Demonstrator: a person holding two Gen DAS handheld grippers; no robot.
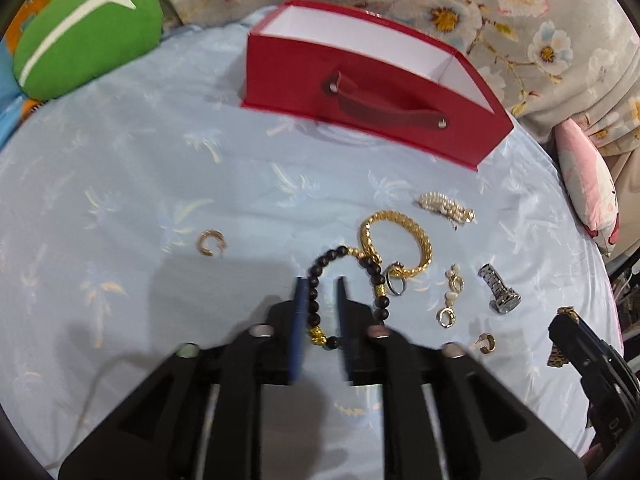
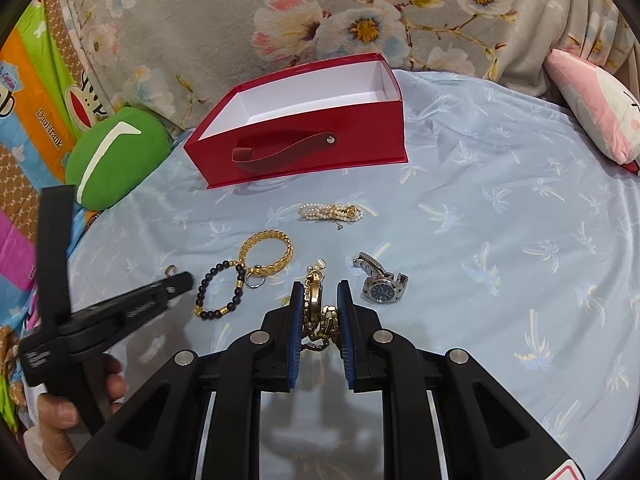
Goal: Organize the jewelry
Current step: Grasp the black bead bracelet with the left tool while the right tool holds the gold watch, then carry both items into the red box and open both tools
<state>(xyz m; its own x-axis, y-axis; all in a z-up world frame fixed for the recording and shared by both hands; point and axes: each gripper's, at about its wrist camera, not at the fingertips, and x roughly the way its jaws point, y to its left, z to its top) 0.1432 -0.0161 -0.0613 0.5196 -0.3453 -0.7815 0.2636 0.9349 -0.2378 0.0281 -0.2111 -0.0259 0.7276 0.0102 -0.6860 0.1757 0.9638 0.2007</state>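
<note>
A: Nearest first. What does the right hand-held gripper (image 2: 320, 304) have?

B: Its jaws are narrow and clamped on a gold-link watch (image 2: 316, 312), the metal band bunched between the pads and the case standing on edge. That will be dense for its size and slick, and the loose links can slide, so the grip is best kept across the band near the case.

A: And the left hand-held gripper (image 1: 322, 300)?

B: Partly parted. The left side of the dark beaded bracelet (image 1: 348, 292) lies between the pads; I judge they are not pressing on it, though that view is blurred. It is light and floppy, strung beads with gold spacers. Pinching across a few beads should do, since a single bead would roll out.

A: The rest on the bed?

B: Just past it, touching, is the gold woven bangle (image 1: 400, 240), stiff enough to lift by its rim. To the right lies the silver watch (image 2: 382, 284). Further on is the pearl bracelet (image 2: 332, 212), soft and easily snagged. The red box (image 2: 304, 132) stands open and empty towards the bed's far edge.

A: Any writing?

B: The striped cartoon cloth (image 2: 36, 120) at the left reads "Daul frank". Nothing else is readable.
</note>
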